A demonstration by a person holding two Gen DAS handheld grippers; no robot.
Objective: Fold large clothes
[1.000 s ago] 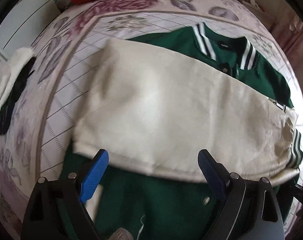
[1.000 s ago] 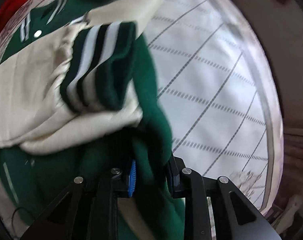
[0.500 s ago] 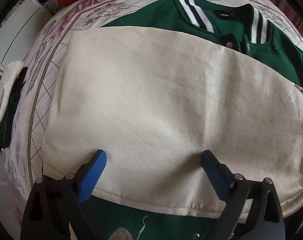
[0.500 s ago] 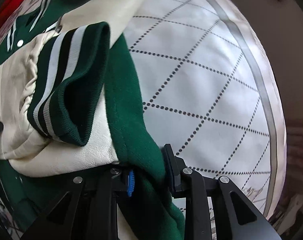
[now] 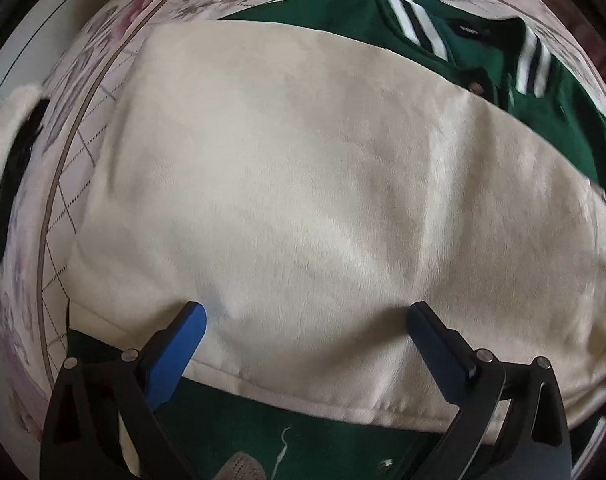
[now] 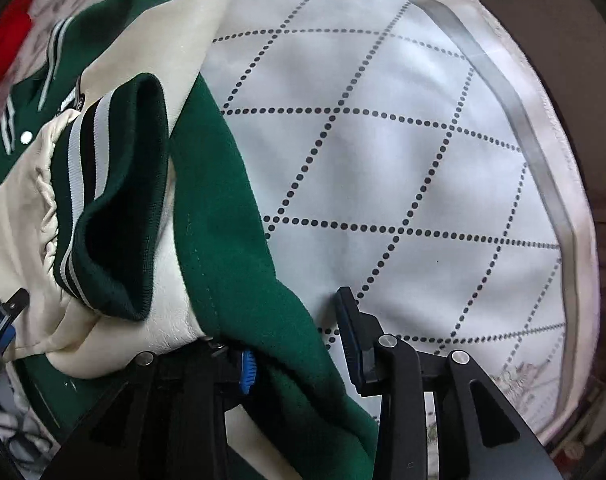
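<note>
A green varsity jacket (image 5: 487, 52) with cream sleeves lies on a quilted bed cover. One cream sleeve (image 5: 303, 184) is folded across its body. My left gripper (image 5: 303, 316) is open, its blue fingertips resting on the sleeve near its lower edge, holding nothing. In the right wrist view the jacket's green side edge (image 6: 223, 216) runs between the jaws of my right gripper (image 6: 299, 340), which stands part open around the fabric. A striped cuff (image 6: 103, 200) lies just left of it.
The white quilted cover (image 6: 403, 160) with dotted diamonds spreads to the right, ending at a grey border (image 6: 515, 108). A black and white garment (image 5: 11, 168) lies at the far left edge. Red cloth (image 6: 3, 44) lies at the far end.
My left gripper has come down and forward onto the cream sleeve. My right gripper's jaws have spread apart, loosening on the green edge, which has sunk toward the cover.
</note>
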